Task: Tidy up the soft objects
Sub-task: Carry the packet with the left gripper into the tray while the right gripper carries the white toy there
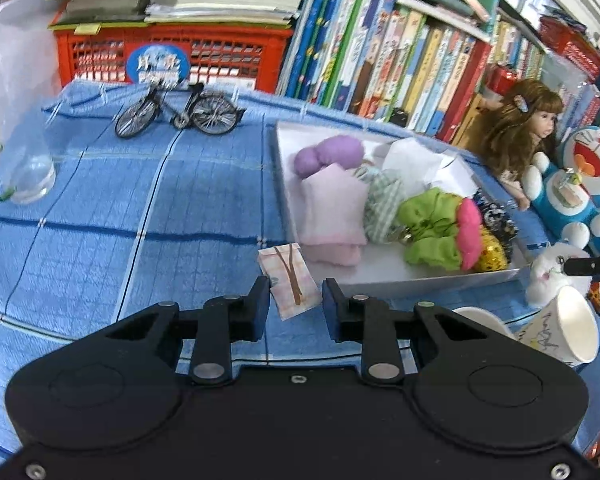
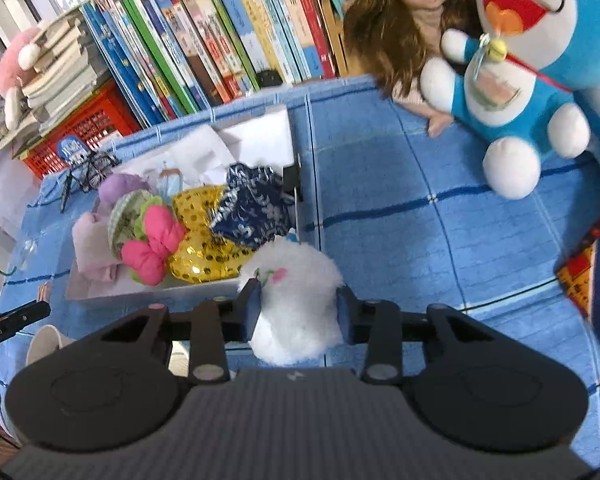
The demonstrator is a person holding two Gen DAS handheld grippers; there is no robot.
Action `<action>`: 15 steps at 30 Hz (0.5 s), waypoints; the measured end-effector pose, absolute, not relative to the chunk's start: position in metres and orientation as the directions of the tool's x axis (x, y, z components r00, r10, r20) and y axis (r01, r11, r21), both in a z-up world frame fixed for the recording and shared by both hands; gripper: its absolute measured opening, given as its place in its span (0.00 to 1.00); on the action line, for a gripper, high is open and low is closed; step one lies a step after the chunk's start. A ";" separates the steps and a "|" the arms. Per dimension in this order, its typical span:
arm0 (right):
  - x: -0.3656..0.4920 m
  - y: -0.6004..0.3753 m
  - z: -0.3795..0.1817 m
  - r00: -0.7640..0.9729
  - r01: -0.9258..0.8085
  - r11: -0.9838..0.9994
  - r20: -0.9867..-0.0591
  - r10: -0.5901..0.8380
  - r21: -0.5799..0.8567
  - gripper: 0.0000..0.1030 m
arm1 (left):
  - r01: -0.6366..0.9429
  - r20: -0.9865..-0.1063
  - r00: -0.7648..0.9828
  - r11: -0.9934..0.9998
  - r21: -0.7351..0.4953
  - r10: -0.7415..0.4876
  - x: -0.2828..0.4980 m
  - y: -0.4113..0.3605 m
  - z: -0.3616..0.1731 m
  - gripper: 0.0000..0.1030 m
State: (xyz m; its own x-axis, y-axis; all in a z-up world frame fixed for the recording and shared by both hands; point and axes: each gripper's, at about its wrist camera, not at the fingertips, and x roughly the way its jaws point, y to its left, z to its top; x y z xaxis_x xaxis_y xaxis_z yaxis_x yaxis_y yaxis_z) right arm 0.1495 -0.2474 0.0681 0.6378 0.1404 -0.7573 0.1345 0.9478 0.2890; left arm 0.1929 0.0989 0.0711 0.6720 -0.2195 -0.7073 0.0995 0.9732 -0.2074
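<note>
Over on the left, a clear glass (image 1: 30, 176) and a miniature bicycle (image 1: 178, 110) stand on the blue checked cloth (image 1: 100, 240), both hard things and, I'd judge, no part of the sorting. The left gripper (image 1: 296, 300) hovers low over the cloth with its fingers apart and nothing between them; a small pink plaid pouch (image 1: 290, 284) lies on the cloth right in the gap, just outside the white tray (image 1: 400, 276).

The tray looks well filled. I count seven soft pieces in it: one purple bow (image 1: 328, 154), one pale pink folded cloth (image 1: 332, 216), one green gingham piece (image 1: 382, 204), one lime green scrunchie (image 1: 428, 224), one hot pink bow (image 1: 470, 232), one gold spotted piece (image 1: 490, 250) and one navy floral piece (image 1: 494, 210), plus some white paper (image 1: 416, 162) at the back.

Further right, the right gripper (image 2: 298, 308) is clamped on a white fluffy toy (image 2: 296, 292), held just beside the tray's near corner. Two paper cups (image 1: 560, 326) lie near it. One doll (image 2: 416, 12) and one Doraemon plush (image 2: 512, 80) sit against the books.

I'd say most is done: the pouch and the fluffy toy remain, perhaps the two big toys too.
</note>
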 end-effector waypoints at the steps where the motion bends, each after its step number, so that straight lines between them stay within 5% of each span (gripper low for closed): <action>1: 0.147 -0.247 0.073 0.646 0.134 0.950 -0.751 0.133 0.283 0.42 | 0.108 -0.703 0.675 0.972 -0.208 -0.225 0.192 0.097 0.075 0.26; 15: 0.123 -0.222 0.128 0.743 0.040 0.965 -0.654 0.144 0.258 0.42 | 0.231 -0.671 0.669 0.948 -0.220 -0.319 0.186 0.058 0.113 0.26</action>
